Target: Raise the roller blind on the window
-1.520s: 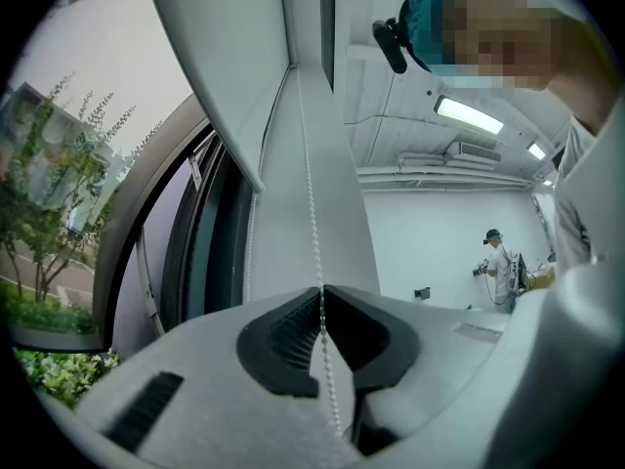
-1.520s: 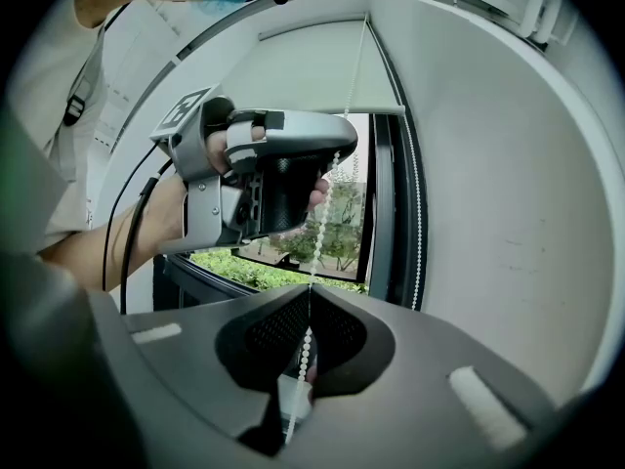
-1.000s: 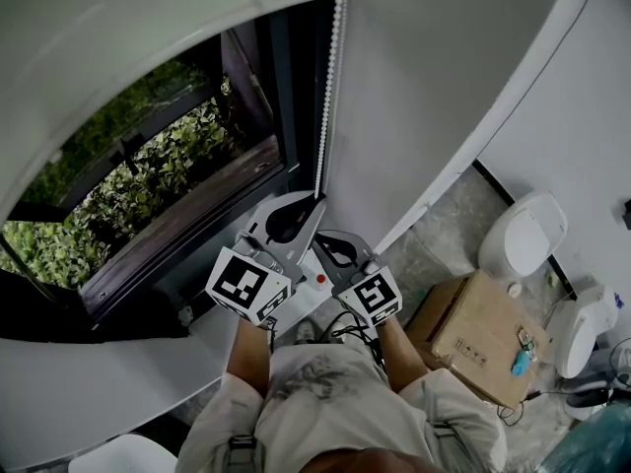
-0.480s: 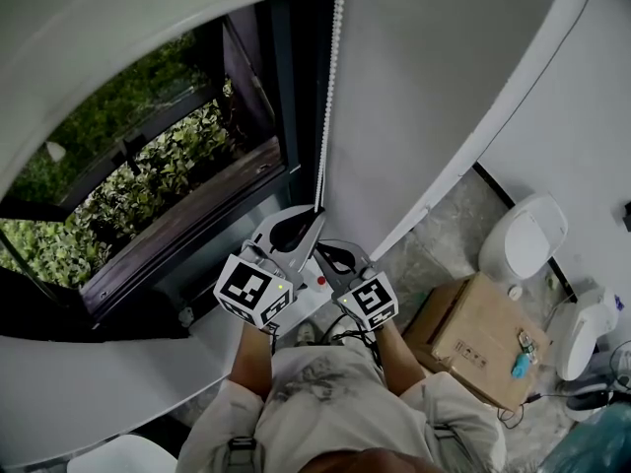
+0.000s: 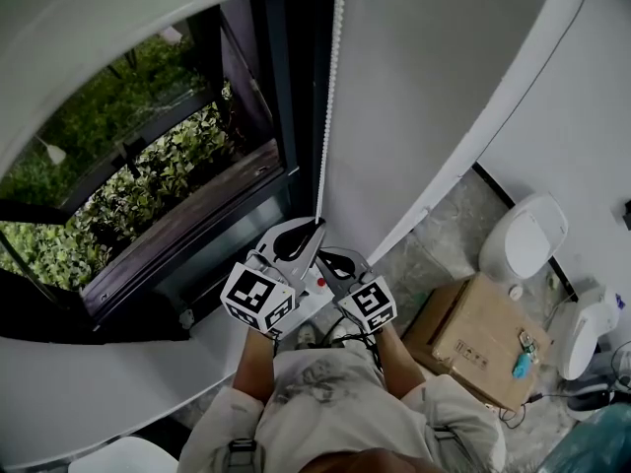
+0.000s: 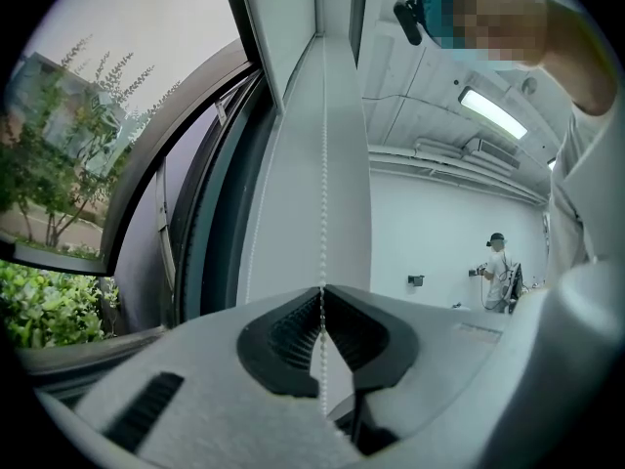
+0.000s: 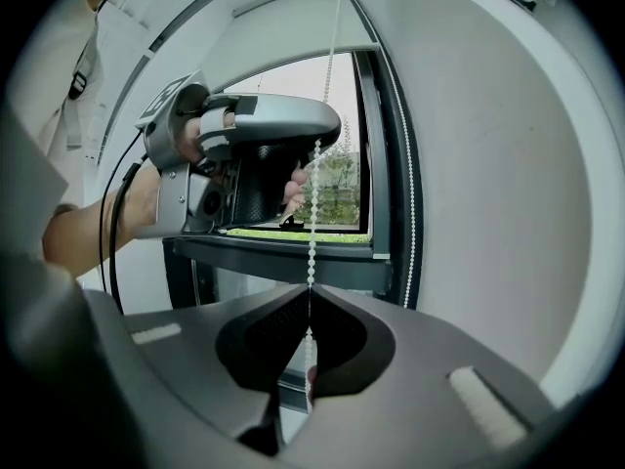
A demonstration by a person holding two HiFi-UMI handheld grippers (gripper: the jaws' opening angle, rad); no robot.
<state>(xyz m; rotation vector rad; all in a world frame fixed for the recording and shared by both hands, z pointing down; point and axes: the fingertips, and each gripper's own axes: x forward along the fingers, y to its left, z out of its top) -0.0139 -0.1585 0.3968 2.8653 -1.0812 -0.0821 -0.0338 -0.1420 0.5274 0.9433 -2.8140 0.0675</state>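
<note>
White bead chain (image 5: 330, 87) is the only thing that matters here: it hangs dead vertical down the window's right edge, from the top of the frame to the two claws. Both are clamped on the same strand. Left gripper (image 5: 315, 225) is shut on it, beads (image 6: 323, 164) running straight up out of the pinched tips (image 6: 323, 291). Right gripper (image 5: 330, 259) is shut on it too, just below and nearly touching the left. From the right gripper view the chain (image 7: 314, 203) climbs from its closed tips (image 7: 309, 286) straight into the left gripper (image 7: 322, 140) above. So the order on the strand is left on top, right underneath, with a short taut run between. Second strand (image 7: 407, 203) of the loop hangs free against the frame, off to the right, nobody on it. Blind (image 5: 118, 18) covers only the upper part of the window (image 5: 148, 185); lots of glass and green hedge shows below its edge, so I'd call the raise partly done. Both claws sit low, around sill height, so my guess is there's little downward travel left. Next move likely hand-over-hand: one lets go and regrips higher on the same strand while the other holds tension. Left is nearer the top, so it has the shorter reach up. Pull must stay along the chain's axis; a sideways tug risks the beads slipping out of the pads.
</note>
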